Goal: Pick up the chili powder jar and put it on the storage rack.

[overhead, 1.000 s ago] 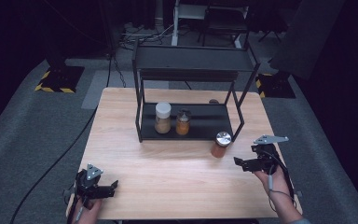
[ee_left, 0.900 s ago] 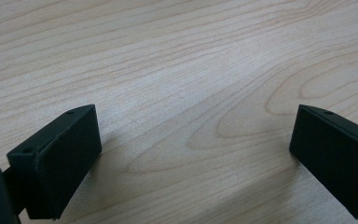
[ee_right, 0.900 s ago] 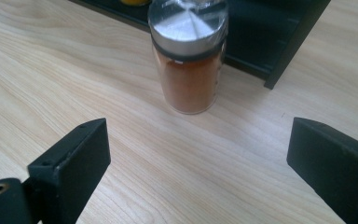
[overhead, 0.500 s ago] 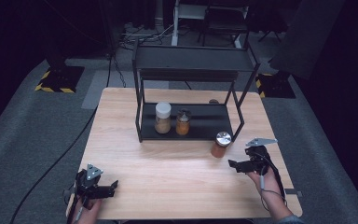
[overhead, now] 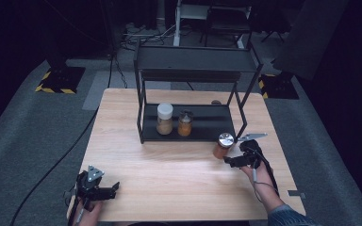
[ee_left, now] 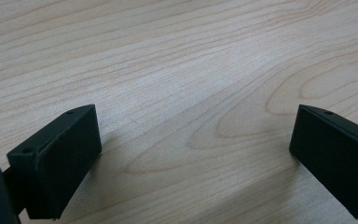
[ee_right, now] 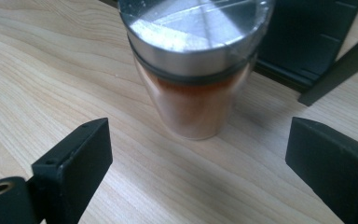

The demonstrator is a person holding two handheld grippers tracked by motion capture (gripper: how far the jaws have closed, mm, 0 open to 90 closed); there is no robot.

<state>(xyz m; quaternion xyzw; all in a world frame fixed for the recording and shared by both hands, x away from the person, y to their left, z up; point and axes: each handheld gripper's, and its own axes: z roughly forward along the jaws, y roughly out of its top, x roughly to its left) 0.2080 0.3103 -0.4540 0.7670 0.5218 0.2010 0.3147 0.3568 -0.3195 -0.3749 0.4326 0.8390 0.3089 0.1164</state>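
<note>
jar: spice jar (ee_right: 196,70) with a metal lid stood on the tabletop (overhead: 169,174), just off the rack's (overhead: 195,61) front right leg.
right tongs (overhead: 232,161): gaped wide, jar ahead, not touching; jaws had just narrowed slightly.
tip: I'd grab below the lid.
room: rack leg close, edge near.
left tongs (ee_left: 191,154): wide, empty.

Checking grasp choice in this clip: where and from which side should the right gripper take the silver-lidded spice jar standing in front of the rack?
Probably the clear body of the spice jar below its metal lid, jaws level on either side. It stands upright on the table, and the rack blocks the far side, so come from the person's side, where the open right gripper already faces it.
</note>
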